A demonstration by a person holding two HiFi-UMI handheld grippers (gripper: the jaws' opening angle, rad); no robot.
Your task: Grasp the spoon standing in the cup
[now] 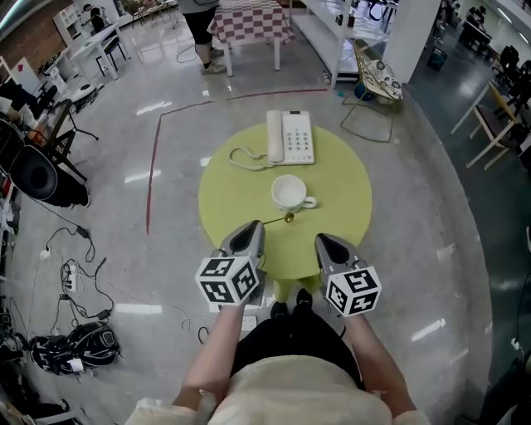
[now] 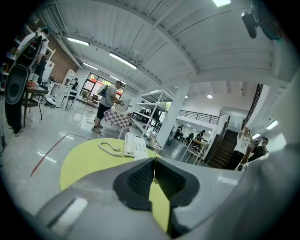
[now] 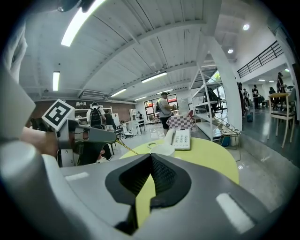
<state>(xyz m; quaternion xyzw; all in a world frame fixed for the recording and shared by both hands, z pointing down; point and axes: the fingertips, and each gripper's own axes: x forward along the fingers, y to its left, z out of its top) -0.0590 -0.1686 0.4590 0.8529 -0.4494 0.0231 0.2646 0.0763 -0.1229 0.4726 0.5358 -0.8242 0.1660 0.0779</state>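
Note:
A white cup (image 1: pixel 289 192) stands in the middle of the round yellow-green table (image 1: pixel 232 191); nothing stands in it. My left gripper (image 1: pixel 260 225) is shut on the thin gold handle of the spoon (image 1: pixel 279 220), near the table's front edge. The spoon's bowl hangs just in front of the cup, on its near side. In the left gripper view the handle (image 2: pixel 155 169) shows as a gold line pinched between the pads. The right gripper view shows the left gripper (image 3: pixel 112 137) with the spoon (image 3: pixel 126 148) sticking out toward the cup (image 3: pixel 161 150). My right gripper (image 1: pixel 319 239) is shut and holds nothing.
A white desk phone (image 1: pixel 289 137) with a coiled cord lies on the far side of the table. Behind it are a table with a checked cloth (image 1: pixel 249 21) with a person beside it, and a wire rack (image 1: pixel 373 75) at the right. Cables lie on the floor at the left.

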